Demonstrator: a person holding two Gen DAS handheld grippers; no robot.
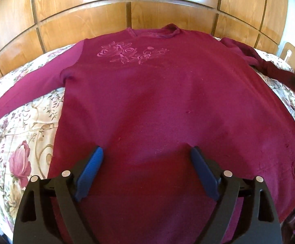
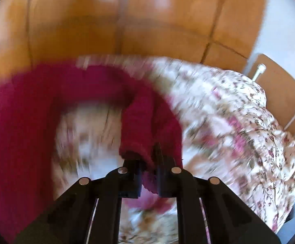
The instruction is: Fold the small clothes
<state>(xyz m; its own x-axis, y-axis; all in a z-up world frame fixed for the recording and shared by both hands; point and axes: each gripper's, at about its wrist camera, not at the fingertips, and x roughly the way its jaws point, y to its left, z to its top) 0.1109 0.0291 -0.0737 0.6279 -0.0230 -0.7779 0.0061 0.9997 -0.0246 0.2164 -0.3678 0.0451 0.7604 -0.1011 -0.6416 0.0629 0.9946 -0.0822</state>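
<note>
A magenta long-sleeved top with embroidered flowers [image 1: 147, 93] lies flat on the floral quilted bedspread [image 1: 23, 134], neckline toward the wooden panelled wardrobe [image 1: 127, 6] behind, one sleeve stretched left, the other right.

Both wrist views look steeply down, close over the bedspread [image 1: 21, 134] — sharing the sweater [image 1: 157, 101].

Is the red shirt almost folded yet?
Not yet. Done: the red shirt lies spread flat on the flowery bedspread. In hand: the right gripper is shut on one sleeve, lifting it. The left gripper is open over the hem. Left: both sleeves and the body fold.
</note>
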